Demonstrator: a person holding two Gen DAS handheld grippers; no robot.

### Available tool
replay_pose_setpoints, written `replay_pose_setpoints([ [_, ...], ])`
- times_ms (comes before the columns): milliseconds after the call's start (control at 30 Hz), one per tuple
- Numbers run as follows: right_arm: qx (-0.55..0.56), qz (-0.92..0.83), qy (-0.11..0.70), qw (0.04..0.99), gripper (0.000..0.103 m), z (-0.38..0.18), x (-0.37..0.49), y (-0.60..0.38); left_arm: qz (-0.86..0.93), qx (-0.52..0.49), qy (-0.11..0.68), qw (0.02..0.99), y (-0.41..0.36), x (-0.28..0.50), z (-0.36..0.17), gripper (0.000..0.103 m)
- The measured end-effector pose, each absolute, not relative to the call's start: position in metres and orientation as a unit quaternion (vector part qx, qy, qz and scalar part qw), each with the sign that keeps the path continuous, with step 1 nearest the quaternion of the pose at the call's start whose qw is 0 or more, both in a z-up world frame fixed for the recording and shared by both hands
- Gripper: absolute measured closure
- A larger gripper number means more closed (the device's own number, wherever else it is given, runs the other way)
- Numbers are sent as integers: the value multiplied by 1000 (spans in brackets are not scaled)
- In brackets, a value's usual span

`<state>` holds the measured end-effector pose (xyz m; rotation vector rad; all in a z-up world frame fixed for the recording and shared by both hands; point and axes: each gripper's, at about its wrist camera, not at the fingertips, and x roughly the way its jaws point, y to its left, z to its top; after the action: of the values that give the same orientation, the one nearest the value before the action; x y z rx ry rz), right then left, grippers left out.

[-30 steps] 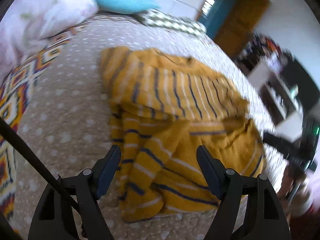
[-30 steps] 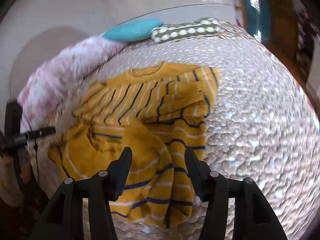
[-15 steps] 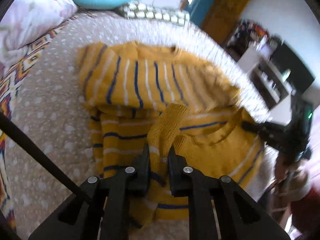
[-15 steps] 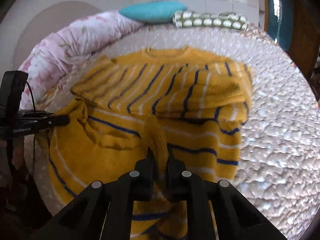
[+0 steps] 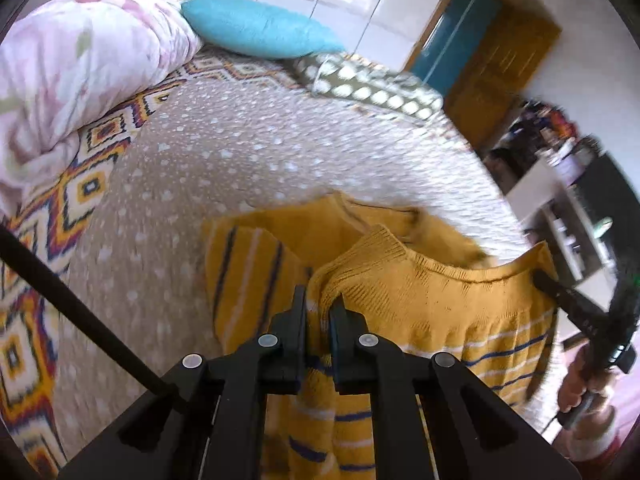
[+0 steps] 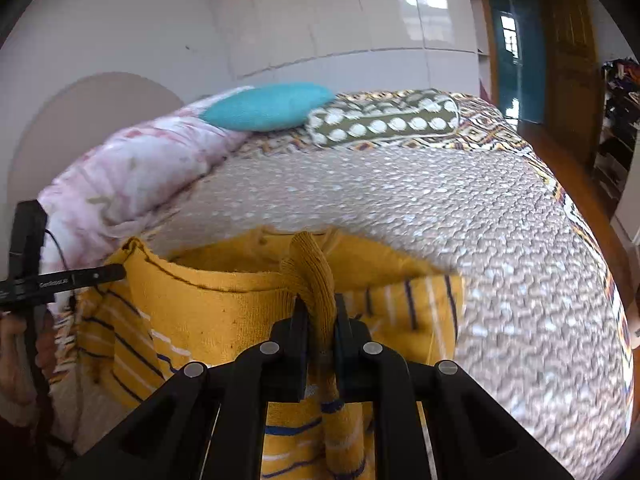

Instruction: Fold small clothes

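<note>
I have the sweater (image 5: 432, 292) on the bed (image 5: 240, 168), its near edge lifted between my 2 tongs: the left tongs (image 5: 318, 320) pinch its left part, the right tongs (image 6: 320, 320) its right part, and its far part lies flat on the bedspread beyond them. At the far end of the bed, a cushion (image 6: 268, 106) rests left of a spotted pillow (image 6: 384, 122). A bunched quilt (image 5: 80, 64) lies along the bed's left side. A door (image 6: 568, 52) stands behind the bed to the right.

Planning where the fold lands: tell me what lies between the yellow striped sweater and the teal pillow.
Right wrist view: only bare dotted bedspread between the yellow striped knit sweater and teal oval pillow.
</note>
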<state>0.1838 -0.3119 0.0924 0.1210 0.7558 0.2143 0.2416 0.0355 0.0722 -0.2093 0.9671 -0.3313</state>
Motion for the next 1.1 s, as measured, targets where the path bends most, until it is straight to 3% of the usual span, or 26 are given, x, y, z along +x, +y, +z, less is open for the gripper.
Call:
replay_pose_setpoints([
  [100,48,77,399,912,92,68,223,-311,-139,-82,484,860,30,268,52,94],
  [200,47,61,436,896,90,36,250,-313,-126,-77,506,850,31,283,30,87],
  [333,59,36,469,881,67,6,260,-325,-142,-129,510,839,47,280,26,66],
  [467,99,43,453,885,60,21,250,-344,-144,-173,487,844,68,257,51,54],
  [633,108,52,415,902,51,62,195,-362,-133,-123,453,873,76,206,82,35],
  [733,97,73,416,901,43,68,150,-361,-151,-112,455,871,77,171,78,32],
  [900,78,86,435,893,42,38,82,-351,-168,-114,484,851,75,133,46,31],
  [967,69,79,447,889,42,20,71,-345,-150,-115,499,846,73,127,30,31],
  [1000,63,71,448,889,52,13,67,-342,-142,-113,501,846,74,125,27,31],
  [1033,65,66,445,891,83,6,63,-341,-126,-110,500,850,76,122,23,31],
  [1067,77,69,445,890,91,3,62,-344,-115,-110,499,852,78,121,22,31],
  [1100,88,52,436,894,91,2,61,-351,-107,-112,497,854,82,119,22,31],
])
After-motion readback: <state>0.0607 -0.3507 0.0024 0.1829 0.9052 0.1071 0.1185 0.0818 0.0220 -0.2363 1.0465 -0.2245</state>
